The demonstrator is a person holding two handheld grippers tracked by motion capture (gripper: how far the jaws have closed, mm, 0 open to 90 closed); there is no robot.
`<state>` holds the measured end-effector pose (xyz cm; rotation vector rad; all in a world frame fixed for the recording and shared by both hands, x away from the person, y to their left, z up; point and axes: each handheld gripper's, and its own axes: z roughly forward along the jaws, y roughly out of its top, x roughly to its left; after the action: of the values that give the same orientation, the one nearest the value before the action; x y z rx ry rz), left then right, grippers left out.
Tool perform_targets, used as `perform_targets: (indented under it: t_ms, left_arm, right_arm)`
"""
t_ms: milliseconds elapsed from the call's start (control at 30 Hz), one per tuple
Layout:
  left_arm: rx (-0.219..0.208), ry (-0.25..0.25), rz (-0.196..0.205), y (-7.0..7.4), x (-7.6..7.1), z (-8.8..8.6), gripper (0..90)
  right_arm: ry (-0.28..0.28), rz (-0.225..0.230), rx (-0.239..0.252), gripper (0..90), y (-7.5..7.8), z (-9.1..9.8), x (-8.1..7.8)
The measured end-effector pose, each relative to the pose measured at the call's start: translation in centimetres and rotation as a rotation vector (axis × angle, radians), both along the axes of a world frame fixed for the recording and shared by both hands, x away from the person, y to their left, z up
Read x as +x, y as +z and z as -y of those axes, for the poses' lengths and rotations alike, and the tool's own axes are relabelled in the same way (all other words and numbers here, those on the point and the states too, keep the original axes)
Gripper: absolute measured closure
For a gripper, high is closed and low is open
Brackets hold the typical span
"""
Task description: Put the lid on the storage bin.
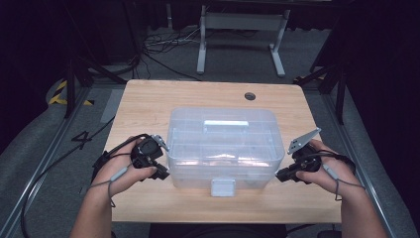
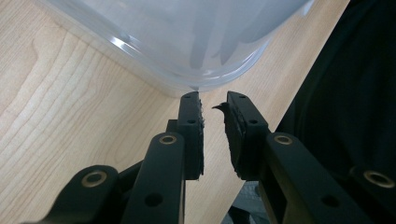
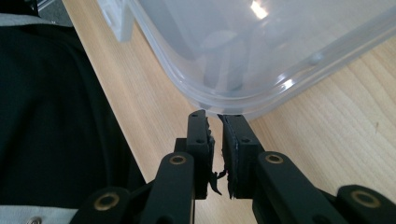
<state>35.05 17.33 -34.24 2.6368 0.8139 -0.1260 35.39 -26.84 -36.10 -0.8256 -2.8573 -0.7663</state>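
Observation:
A clear plastic storage box (image 1: 223, 139) with its lid on stands in the middle of the wooden table (image 1: 148, 99), with a white latch (image 1: 223, 187) on its near side. My left gripper (image 1: 162, 173) sits at the box's near-left corner. In the left gripper view my left gripper (image 2: 212, 100) has its jaws a little apart, tips just short of the box (image 2: 187, 37) rim, bare wood in the gap. My right gripper (image 1: 281, 174) is at the near-right corner. Seen along its own jaws, the right gripper (image 3: 218, 119) shows a narrow gap, tips at the rim of the box (image 3: 261, 46).
A round cable hole (image 1: 249, 96) lies in the table's far part. Behind the table stands a white frame (image 1: 242, 29) with cables on the floor. The person's dark clothing (image 3: 42, 116) is close to the near table edge. Bare wood lies left, right and behind the box.

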Motion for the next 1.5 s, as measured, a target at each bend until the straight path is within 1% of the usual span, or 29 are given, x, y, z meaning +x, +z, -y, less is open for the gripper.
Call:
perform_targets:
  t_ms: [33,233,400,467,567,667,733,800,867,900,933,967,1000,1033,1067,1100,1133,1167,1233,1267,1300,1333,1433,1500]
  left_arm:
    - [0.002,-0.002,-0.001,0.0,0.0,0.0,76.4]
    - [0.0,-0.004,-0.007,-0.1,0.0,0.1,76.0]
    - [-0.008,-0.004,-0.004,0.0,0.0,-0.1,75.5]
    - [-0.026,0.002,0.004,0.0,0.0,-0.3,75.0]
    - [-0.033,0.005,0.007,0.2,0.0,-0.4,74.7]
    - [-0.047,0.015,0.02,0.4,-0.1,-0.7,74.6]
    - [-0.065,0.023,0.031,0.7,-0.1,-1.0,74.1]
    - [-0.083,0.036,0.044,1.0,-0.2,-1.4,74.0]
    - [-0.087,0.043,0.049,1.1,-0.2,-1.6,74.0]
    - [-0.093,0.057,0.058,1.2,-0.3,-1.9,73.9]
    - [-0.099,0.066,0.061,1.2,-0.4,-2.1,73.9]
    - [-0.11,0.076,0.069,1.3,-0.4,-2.3,73.9]
    - [-0.119,0.091,0.081,1.4,-0.4,-2.7,73.4]
    - [-0.119,0.091,0.081,1.4,-0.4,-2.7,73.3]
    - [-0.128,0.104,0.088,1.5,-0.4,-2.9,73.3]
    - [-0.13,0.109,0.094,1.5,-0.4,-3.1,73.4]
    - [-0.14,0.128,0.104,1.6,-0.4,-3.4,73.3]
    - [-0.15,0.144,0.114,1.6,-0.4,-3.6,72.3]
    - [-0.168,0.169,0.125,1.6,-0.3,-4.0,72.3]
    - [-0.176,0.185,0.132,1.7,-0.2,-4.2,72.2]
    - [-0.184,0.196,0.142,1.7,-0.2,-4.3,72.0]
    - [-0.196,0.214,0.147,1.7,-0.1,-4.5,72.0]
    - [-0.227,0.261,0.181,1.4,0.4,-5.4,70.3]
    - [-0.244,0.285,0.188,1.1,0.8,-5.8,69.9]
  right_arm:
    - [0.003,0.003,-0.01,79.0,-0.2,0.0,0.0]
    - [0.001,-0.006,-0.003,78.4,-0.3,0.0,0.0]
    - [0.005,-0.011,0.001,78.4,-0.3,0.1,0.0]
    - [0.008,-0.012,0.004,78.0,-0.3,0.1,0.0]
    - [0.017,-0.016,0.017,77.7,-0.2,0.3,-0.1]
    - [0.013,-0.007,0.044,77.0,0.2,0.7,-0.2]
    - [0.009,0.003,0.065,76.7,0.5,1.0,-0.2]
    - [0.007,0.018,0.09,75.8,0.9,1.4,-0.2]
    - [-0.004,0.038,0.116,74.4,1.4,1.8,-0.2]
    - [-0.013,0.052,0.14,74.3,1.7,2.1,-0.1]
    - [-0.013,0.052,0.14,74.3,1.7,2.1,-0.1]
    - [-0.019,0.062,0.156,74.2,1.8,2.2,-0.1]
    - [-0.04,0.097,0.199,73.8,2.3,2.8,0.2]
    - [-0.04,0.097,0.199,73.8,2.3,2.8,0.2]
    - [-0.05,0.109,0.212,73.8,2.4,3.0,0.3]
    - [-0.064,0.128,0.226,73.8,2.6,3.2,0.5]
    - [-0.077,0.146,0.238,73.7,2.8,3.4,0.6]
    - [-0.105,0.179,0.269,74.3,3.0,3.7,0.8]
    - [-0.131,0.203,0.295,73.3,3.3,4.1,0.9]
    - [-0.145,0.224,0.315,73.4,3.5,4.3,0.9]
    - [-0.175,0.254,0.338,73.7,3.8,4.8,1.0]
    - [-0.175,0.254,0.338,73.7,3.8,4.8,1.0]
    - [-0.223,0.296,0.37,73.1,4.0,5.5,1.1]
    - [-0.252,0.317,0.381,72.3,4.0,5.9,1.3]
